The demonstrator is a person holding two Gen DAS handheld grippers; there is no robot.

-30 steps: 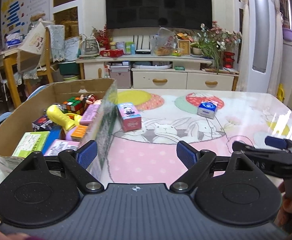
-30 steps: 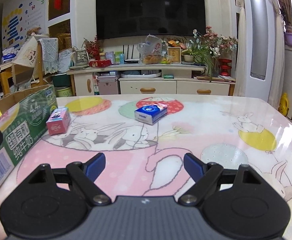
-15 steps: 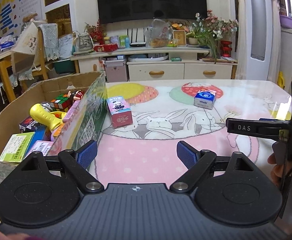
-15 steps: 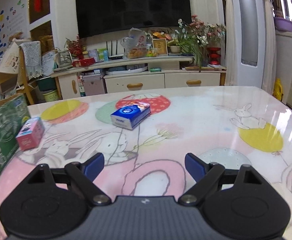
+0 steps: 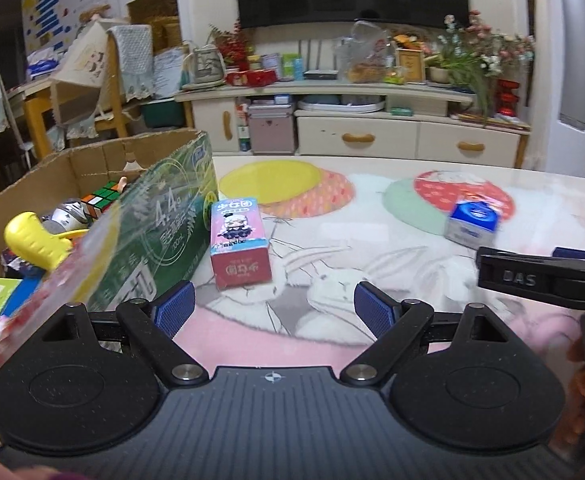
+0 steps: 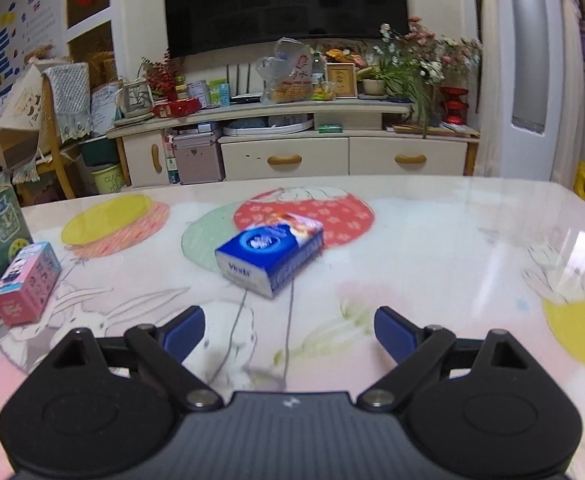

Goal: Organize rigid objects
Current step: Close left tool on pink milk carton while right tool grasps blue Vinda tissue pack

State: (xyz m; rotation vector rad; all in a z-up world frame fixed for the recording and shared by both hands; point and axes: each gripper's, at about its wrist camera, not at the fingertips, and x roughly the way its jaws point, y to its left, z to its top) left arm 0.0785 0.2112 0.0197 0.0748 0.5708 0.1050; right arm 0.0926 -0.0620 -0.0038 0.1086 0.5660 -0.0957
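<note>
On the bunny-print table (image 6: 432, 240), the blue pack (image 6: 270, 258) lies centre, just ahead of the right gripper (image 6: 288, 330), jaws wide and empty. It looks light and squashy; take its long sides. The left gripper (image 5: 272, 310) gapes empty before the pink box (image 5: 239, 242), right of the carton (image 5: 20, 184).

**Colours and prints across the table**

The table (image 6: 432, 240) wears a pale cloth printed with white rabbits, yellow, red-floral and mint circles, and a pink band near the cameras. The tissue pack (image 6: 270, 254) is royal blue with a white end. The small carton (image 5: 239, 242) is pink with a cartoon figure and a light-blue top. The cardboard box (image 5: 164, 216) is plain brown inside, dark green with white lettering outside. A Rubik's cube (image 5: 101, 196) shows mixed squares; a toy (image 5: 34, 244) is bright yellow. Both grippers' pads (image 6: 182, 330) are blue on black.
</note>
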